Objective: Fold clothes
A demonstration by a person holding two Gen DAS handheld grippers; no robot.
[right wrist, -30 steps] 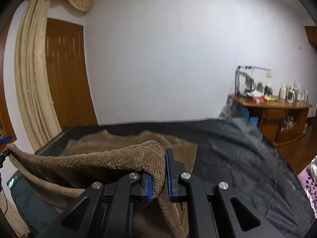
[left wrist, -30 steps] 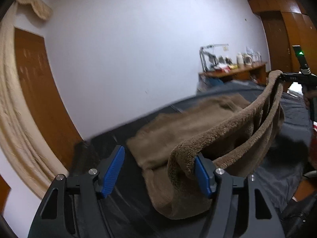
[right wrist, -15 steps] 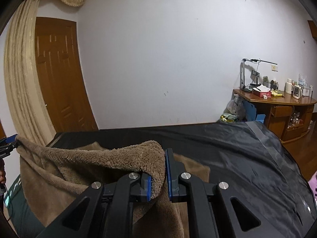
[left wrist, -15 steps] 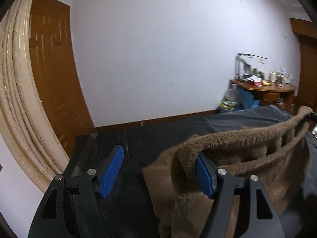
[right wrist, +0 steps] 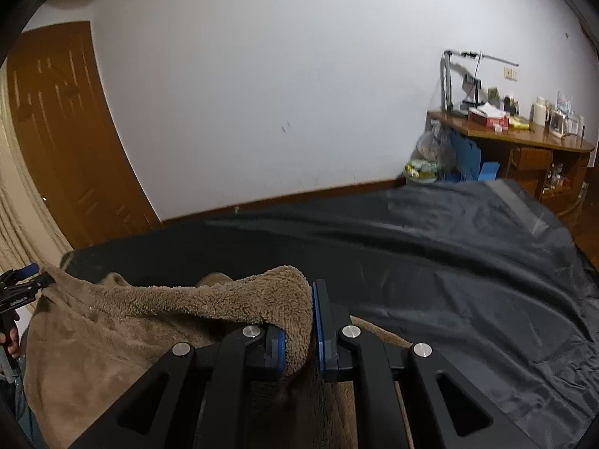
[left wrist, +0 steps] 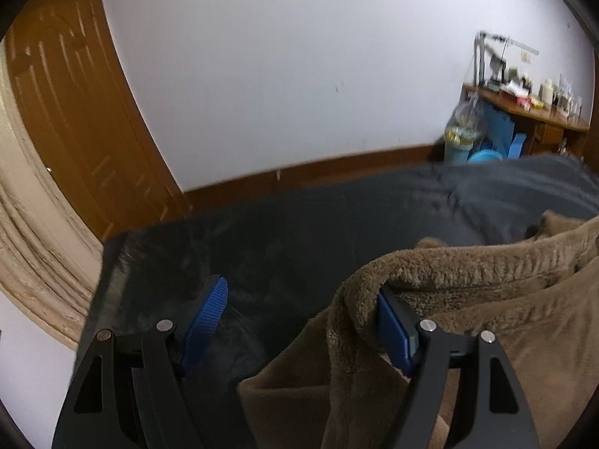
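Note:
A brown fleece garment (left wrist: 486, 299) hangs between my two grippers above a black-covered table (left wrist: 337, 224). In the left wrist view my left gripper (left wrist: 299, 321) stands wide open; the garment's hem is draped over its right fingertip (left wrist: 393, 329), while the left fingertip (left wrist: 206, 314) is bare. In the right wrist view my right gripper (right wrist: 299, 333) is shut on a corner of the garment (right wrist: 168, 310). The left gripper also shows in the right wrist view (right wrist: 18, 292) at the far left edge, at the garment's other end.
The black sheet (right wrist: 449, 262) covers the table to the right. A wooden door (right wrist: 63, 131) and beige curtain (left wrist: 30, 243) stand at left. A wooden desk (right wrist: 524, 142) with clutter and blue bags (right wrist: 468, 161) stand by the white wall at right.
Both grippers have lifted and pulled the garment back toward me, so it now hangs off the table surface. The left gripper's jaws stay wide open; the right stays shut on the fabric.

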